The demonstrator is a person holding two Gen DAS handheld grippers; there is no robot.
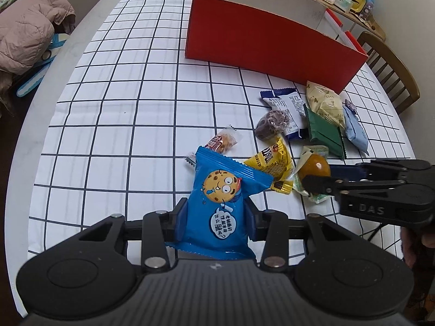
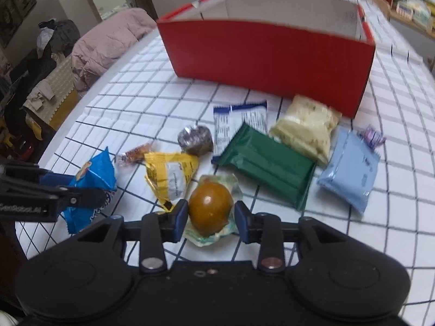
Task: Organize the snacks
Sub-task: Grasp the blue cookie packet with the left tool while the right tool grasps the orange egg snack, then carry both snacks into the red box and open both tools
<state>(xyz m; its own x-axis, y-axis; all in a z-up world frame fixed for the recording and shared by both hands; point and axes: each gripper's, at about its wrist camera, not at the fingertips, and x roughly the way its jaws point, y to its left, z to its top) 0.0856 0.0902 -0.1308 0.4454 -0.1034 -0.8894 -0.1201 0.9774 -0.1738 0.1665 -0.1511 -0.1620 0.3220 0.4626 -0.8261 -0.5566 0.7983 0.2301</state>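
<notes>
The left gripper (image 1: 216, 217) is clamped on a blue cookie packet (image 1: 220, 203), both pads pressed into its sides. The right gripper (image 2: 211, 218) straddles a brown egg in a clear wrapper (image 2: 210, 212): the left pad looks like it's touching, but there's a sliver of gap at the right pad, so I can't tell if it's really gripping.

Just past the right gripper's left finger lies a crumpled yellow packet (image 2: 170, 176), close enough to crowd that side. Further out are a small orange candy (image 2: 134, 153) and a dark foil-wrapped cake (image 2: 195, 140).

Ahead and to the right of it sit a green packet (image 2: 267, 164), a navy-and-white packet (image 2: 242, 122) partly under it, a cream pouch (image 2: 307, 131) and a pale blue packet (image 2: 350, 168). There's a tiny purple wrapper (image 2: 372, 137), too blurry to identify.

Beyond everything stands the open red box (image 2: 266, 59) on the checked tablecloth (image 1: 122, 108); its floor is hidden by the near wall.
</notes>
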